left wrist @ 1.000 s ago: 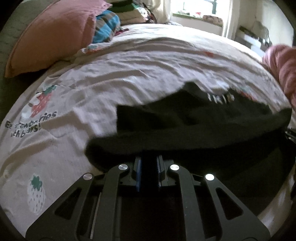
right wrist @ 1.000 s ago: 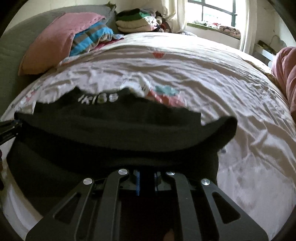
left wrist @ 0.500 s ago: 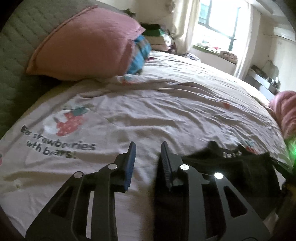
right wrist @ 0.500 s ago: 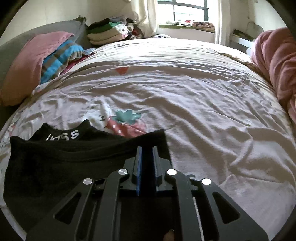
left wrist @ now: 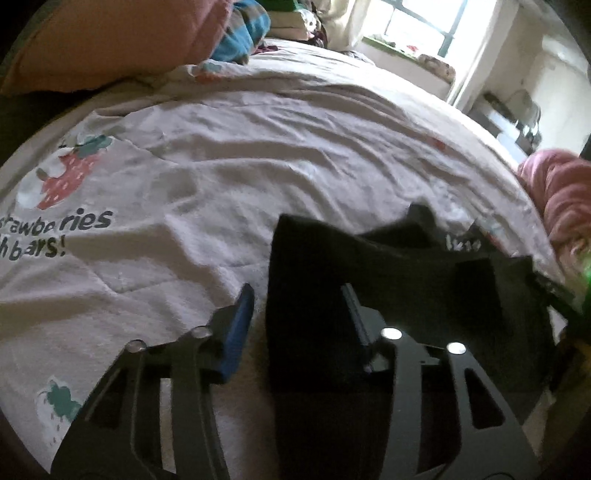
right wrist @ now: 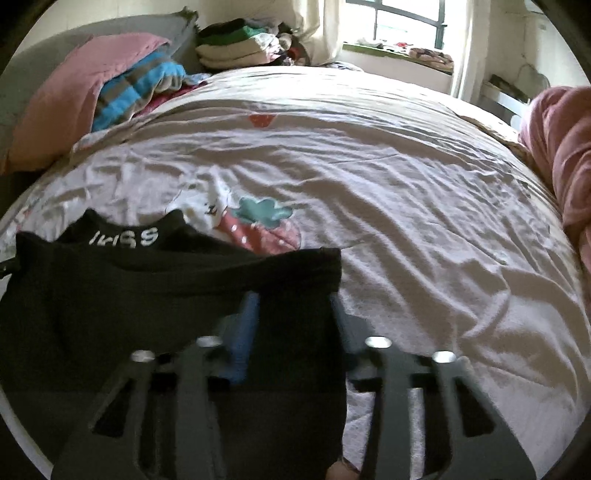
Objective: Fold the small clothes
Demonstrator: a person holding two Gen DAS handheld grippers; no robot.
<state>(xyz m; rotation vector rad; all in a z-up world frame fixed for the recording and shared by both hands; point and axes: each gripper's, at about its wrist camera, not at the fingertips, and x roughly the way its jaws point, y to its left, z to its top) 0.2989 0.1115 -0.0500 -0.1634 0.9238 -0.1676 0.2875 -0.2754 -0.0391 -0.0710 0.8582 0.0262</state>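
A small black garment (left wrist: 388,280) with white lettering on its waistband lies folded on the strawberry-print bedsheet (left wrist: 258,166). My left gripper (left wrist: 299,306) is open, its jaws astride the garment's left edge. In the right wrist view the same garment (right wrist: 147,295) fills the lower left. My right gripper (right wrist: 293,314) is open, its jaws astride the garment's right edge. Neither gripper holds anything.
A pink pillow (right wrist: 74,96) and striped blue clothes (right wrist: 140,88) lie at the head of the bed. A stack of folded clothes (right wrist: 236,51) sits at the back. A pink blanket (right wrist: 561,147) lies along the right edge. A window (right wrist: 406,22) is behind.
Both grippers laid the folded garment down on the bed and let go. The left opened half a second ago and has opened wider; the right has just opened.
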